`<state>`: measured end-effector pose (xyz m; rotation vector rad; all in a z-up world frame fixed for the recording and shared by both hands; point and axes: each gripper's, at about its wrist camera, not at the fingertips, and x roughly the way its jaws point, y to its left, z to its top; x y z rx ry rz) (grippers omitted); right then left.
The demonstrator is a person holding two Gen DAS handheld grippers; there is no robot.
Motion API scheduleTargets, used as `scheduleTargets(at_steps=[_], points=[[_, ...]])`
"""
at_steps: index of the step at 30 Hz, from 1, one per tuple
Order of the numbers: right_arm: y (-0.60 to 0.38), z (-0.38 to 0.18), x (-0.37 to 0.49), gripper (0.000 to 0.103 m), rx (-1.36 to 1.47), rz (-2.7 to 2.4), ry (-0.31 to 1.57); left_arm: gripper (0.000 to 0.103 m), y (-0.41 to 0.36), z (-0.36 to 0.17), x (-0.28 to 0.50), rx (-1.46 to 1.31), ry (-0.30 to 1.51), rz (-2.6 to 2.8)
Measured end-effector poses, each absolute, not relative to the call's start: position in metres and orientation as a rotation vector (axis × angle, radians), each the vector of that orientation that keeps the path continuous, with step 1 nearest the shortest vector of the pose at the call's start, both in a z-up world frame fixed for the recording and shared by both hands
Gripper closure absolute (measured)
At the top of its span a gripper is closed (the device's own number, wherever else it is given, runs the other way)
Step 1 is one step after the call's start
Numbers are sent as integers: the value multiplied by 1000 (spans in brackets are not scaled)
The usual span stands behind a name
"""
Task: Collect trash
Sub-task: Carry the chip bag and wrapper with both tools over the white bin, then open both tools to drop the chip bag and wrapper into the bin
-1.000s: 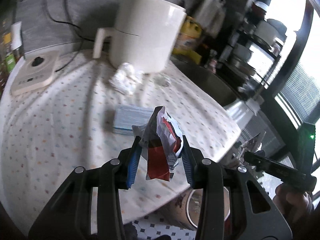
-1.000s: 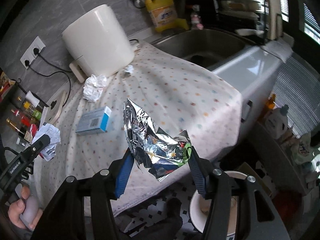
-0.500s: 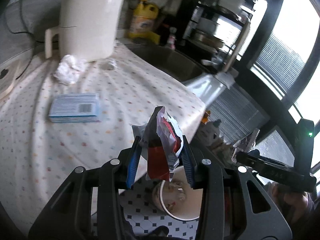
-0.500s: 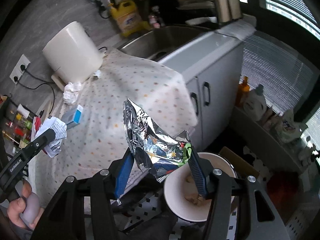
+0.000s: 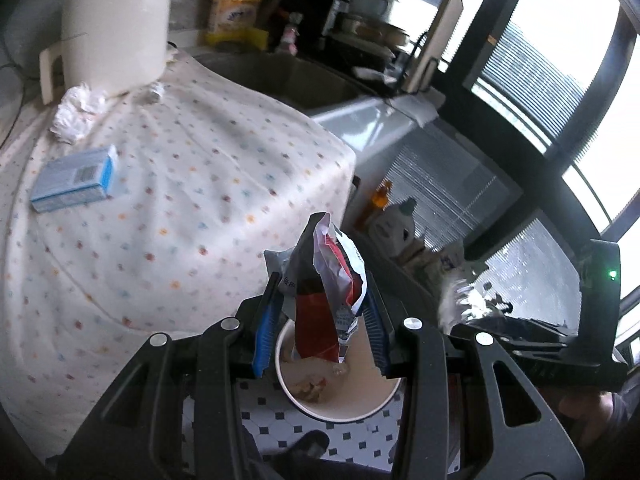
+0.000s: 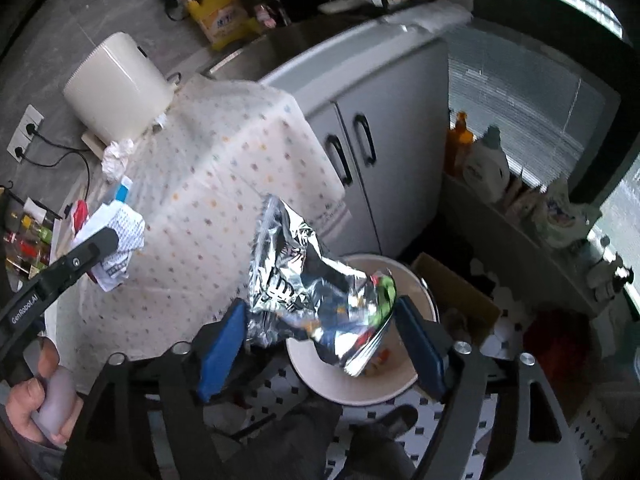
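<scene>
Two pieces of trash are held over the round cream-coloured waste bin (image 5: 372,396) that stands on the tiled floor beside the counter — neither is in it yet. A crumpled red, white and grey snack wrapper (image 5: 326,292) is clamped between the blue pads of the left gripper (image 5: 322,330), directly above the bin's mouth; its lower edge is seen against the inside of the bin, where some scraps already lie at the bottom.

In the right wrist view a crinkled silver foil bag with blue and green print (image 6: 316,304) hangs between the fingers of the right gripper (image 6: 320,344). Those jaws have just been opening and now stand wide apart: a gap shows at the right pad, while the bag's left edge lies against the left pad, so the bag is judged to be released or at the point of dropping. It lies over the near rim of the bin (image 6: 356,392), partly above the opening.

On the dotted white tablecloth (image 5: 180,184) more is left to be gathered — a crumpled white tissue (image 5: 78,114) near the cream appliance (image 5: 116,24), a flat light-blue carton (image 5: 74,180), and a small scrap (image 5: 154,92) by the appliance's foot whose kind cannot be told. The task is judged to be roughly midway: two items are at the bin, and at least two or three remain on the table.
</scene>
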<state>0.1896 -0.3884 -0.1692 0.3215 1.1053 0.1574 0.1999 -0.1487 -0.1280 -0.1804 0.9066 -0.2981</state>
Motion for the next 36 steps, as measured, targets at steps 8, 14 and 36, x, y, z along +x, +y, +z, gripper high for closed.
scheduleTargets(at_steps=[8, 14, 36], points=[[-413, -180, 177, 14, 357, 126, 1118, 64, -171, -147, 198, -163, 957, -333], [-437, -181, 163, 14, 394, 86, 1107, 64, -194, -164, 195, -143, 999, -383], [-446, -175, 157, 25, 418, 45, 1094, 11, -184, -166, 202, -163, 1013, -438]])
